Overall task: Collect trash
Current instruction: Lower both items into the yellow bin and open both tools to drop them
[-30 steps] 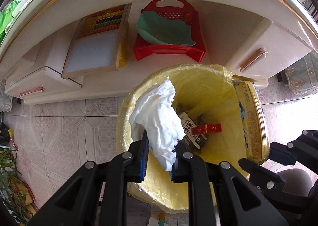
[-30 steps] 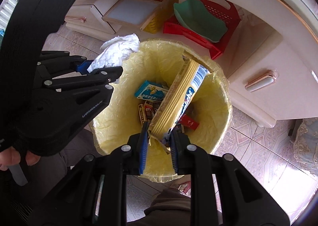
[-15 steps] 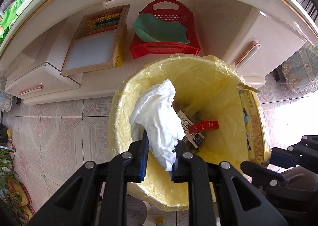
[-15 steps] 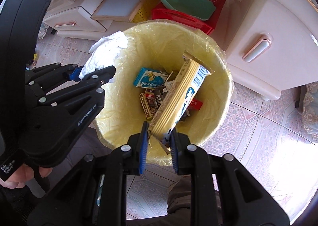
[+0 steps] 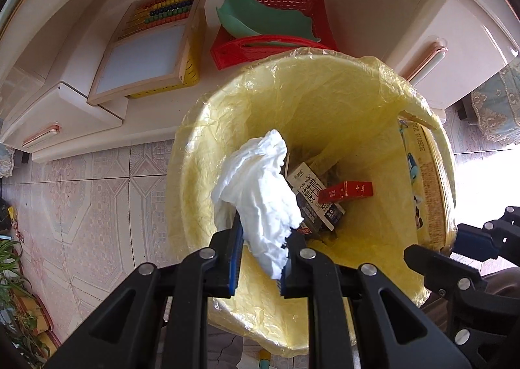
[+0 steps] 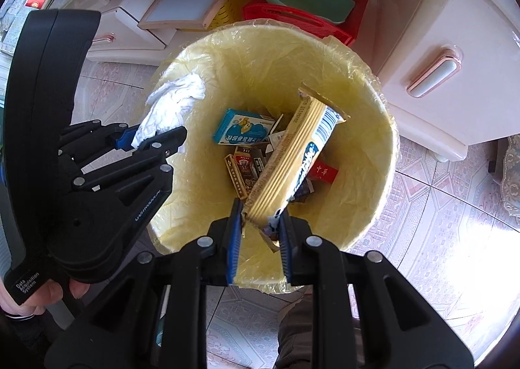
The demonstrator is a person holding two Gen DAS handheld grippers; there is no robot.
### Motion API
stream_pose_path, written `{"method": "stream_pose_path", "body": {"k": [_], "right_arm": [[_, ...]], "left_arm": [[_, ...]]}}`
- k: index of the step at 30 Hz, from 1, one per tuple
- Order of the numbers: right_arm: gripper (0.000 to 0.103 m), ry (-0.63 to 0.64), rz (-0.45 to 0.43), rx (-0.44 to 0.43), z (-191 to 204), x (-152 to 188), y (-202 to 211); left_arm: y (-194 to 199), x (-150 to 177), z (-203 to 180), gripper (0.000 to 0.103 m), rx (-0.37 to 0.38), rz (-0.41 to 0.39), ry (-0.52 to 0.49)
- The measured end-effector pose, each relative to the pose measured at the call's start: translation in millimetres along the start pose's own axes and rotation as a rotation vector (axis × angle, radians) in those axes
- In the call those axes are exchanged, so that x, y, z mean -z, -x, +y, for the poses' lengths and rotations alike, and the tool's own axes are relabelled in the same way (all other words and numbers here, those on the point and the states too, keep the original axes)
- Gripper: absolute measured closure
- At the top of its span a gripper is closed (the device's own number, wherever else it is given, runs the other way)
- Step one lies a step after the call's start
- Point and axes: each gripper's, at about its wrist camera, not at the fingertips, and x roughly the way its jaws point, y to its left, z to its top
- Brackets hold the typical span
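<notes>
Both loads directly above yellow-lined bin (image 6: 383, 141). Left gripper (image 5: 260, 258) clamped on crumpled tissue (image 5: 256, 197); right gripper (image 6: 260, 235) clamped on flattened carton (image 6: 292, 161), long axis slanting into the opening.

Crumpled tissue (image 5: 260, 200), long carton (image 6: 292, 158) (both over bin (image 6: 383, 193))

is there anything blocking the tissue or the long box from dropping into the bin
Nothing visible does. The left tool holds the crumpled tissue and the right tool holds the long box, both over the open mouth of the yellow-lined bin. Below lie only small cartons on the bottom.
</notes>
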Motion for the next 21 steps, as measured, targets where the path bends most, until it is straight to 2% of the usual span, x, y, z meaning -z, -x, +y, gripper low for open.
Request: {"method": "stream_pose_path", "body": {"k": [9, 11, 13, 15, 21], "right_arm": [[0.081, 0.011, 0.021, 0.0, 2.6, -0.7, -10.4], [0.08, 0.014, 0.02, 0.009, 3.2, -1.2, -11.6], [0.076, 0.016, 0.015, 0.026, 3.3, -1.2, -11.2], [0.072, 0.016, 0.013, 0.035, 1.9, -2.0, -11.9], [0.062, -0.003, -0.01, 0.053, -5.5, -2.0, -6.9]], "left_arm": [[-9.9, 0.2, -3.3, 0.085, 0.008, 0.023, -0.004], [-10.6, 0.0, -3.8, 0.083, 0.004, 0.023, -0.008], [-10.6, -0.4, -4.8, 0.078, 0.001, 0.023, -0.011], [-9.0, -0.4, -4.4, 0.063, -0.007, 0.014, -0.009], [-5.2, -1.4, -1.6, 0.043, -0.021, -0.002, -0.005]]}}
